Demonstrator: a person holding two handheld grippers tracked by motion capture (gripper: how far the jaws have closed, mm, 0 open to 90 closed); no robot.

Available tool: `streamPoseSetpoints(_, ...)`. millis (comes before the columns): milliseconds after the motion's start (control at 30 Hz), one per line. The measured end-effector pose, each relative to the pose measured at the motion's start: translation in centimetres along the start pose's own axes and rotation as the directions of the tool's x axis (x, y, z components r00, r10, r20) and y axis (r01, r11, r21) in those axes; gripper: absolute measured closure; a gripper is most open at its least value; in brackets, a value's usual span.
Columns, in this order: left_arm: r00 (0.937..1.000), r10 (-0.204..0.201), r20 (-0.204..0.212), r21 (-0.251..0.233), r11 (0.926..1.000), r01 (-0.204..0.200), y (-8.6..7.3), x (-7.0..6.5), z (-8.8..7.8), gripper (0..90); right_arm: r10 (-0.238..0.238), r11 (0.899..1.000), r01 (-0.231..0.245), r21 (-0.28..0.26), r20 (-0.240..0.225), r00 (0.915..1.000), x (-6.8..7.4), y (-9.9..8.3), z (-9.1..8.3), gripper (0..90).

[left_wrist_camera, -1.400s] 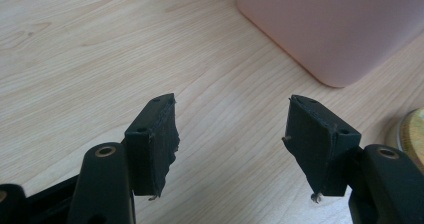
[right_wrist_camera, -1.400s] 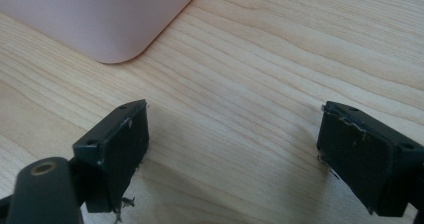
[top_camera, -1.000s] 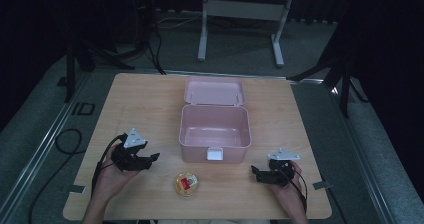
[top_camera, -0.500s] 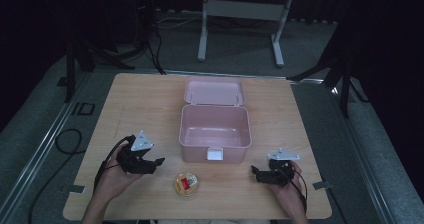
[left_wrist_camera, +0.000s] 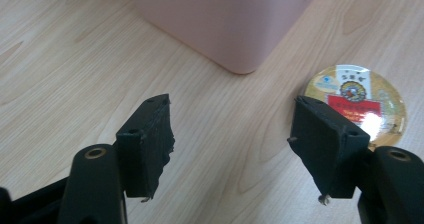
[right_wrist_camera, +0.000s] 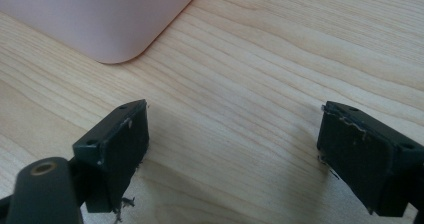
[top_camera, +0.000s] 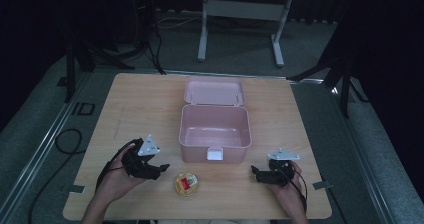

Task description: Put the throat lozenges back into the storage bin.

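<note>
A pink box [top_camera: 215, 127] stands open at the table's middle, its lid [top_camera: 214, 92] laid back behind it. A small round cup with a gold and red label [top_camera: 187, 184] sits near the front edge, in front of the box. My left gripper [top_camera: 161, 170] is open just left of the cup; in the left gripper view the cup [left_wrist_camera: 365, 97] lies beyond the right jaw and the box corner [left_wrist_camera: 225, 19] is ahead. My right gripper [top_camera: 255, 173] rests open on the table at the front right, with nothing between its jaws and the box corner [right_wrist_camera: 95, 14] ahead.
The wooden table [top_camera: 140, 109] has bare wood to the left and right of the box. Cables trail from both grippers over the front edge. A metal stand [top_camera: 240, 14] is on the floor behind the table.
My left gripper has moved right and a little forward, toward the cup. The right gripper has stayed where it was.
</note>
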State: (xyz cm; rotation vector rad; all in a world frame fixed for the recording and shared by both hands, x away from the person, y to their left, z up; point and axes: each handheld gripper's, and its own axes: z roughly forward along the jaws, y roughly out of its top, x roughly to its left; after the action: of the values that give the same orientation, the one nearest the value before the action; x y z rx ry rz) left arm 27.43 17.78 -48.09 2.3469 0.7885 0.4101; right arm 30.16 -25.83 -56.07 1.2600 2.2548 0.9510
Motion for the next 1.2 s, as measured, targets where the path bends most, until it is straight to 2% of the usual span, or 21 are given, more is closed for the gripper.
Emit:
streamPoseSetpoints(233, 0.9992, 0.034, 0.02, 0.012, 0.9993, -0.034, 0.4, -0.6, 0.1, 32.8, 0.001, 1.0, -0.001, 0.0, 0.0, 1.0, 0.0, 0.0, 0.0, 12.9)
streamPoseSetpoints(333, 0.9988, 0.036, 0.032, 0.012, 0.9993, -0.037, 0.5, -0.8, 0.1, 32.8, 0.001, 1.0, -0.001, 0.0, 0.0, 1.0, 0.0, 0.0, 0.0, 12.9)
streamPoseSetpoints(800, 0.9924, 0.077, 0.096, 0.008, 0.9969, -0.078, 1.0, -1.7, 0.3, 32.2, 0.001, 1.0, -0.001, 0.0, 0.0, 1.0, 0.0, 0.0, 0.0, 12.9)
streamPoseSetpoints(1167, 0.984, 0.104, 0.144, 0.008, 0.9943, -0.106, 1.2, -2.5, 0.8, 30.6, 0.002, 1.0, -0.002, 0.0, 0.0, 1.0, 0.0, 0.0, 0.0, 12.9)
streamPoseSetpoints(1200, 0.9813, 0.112, 0.157, 0.012, 0.9933, -0.115, 1.3, -2.7, 0.9, 30.6, 0.002, 1.0, -0.002, 0.0, 0.0, 1.0, 0.0, 0.0, 0.0, 12.9)
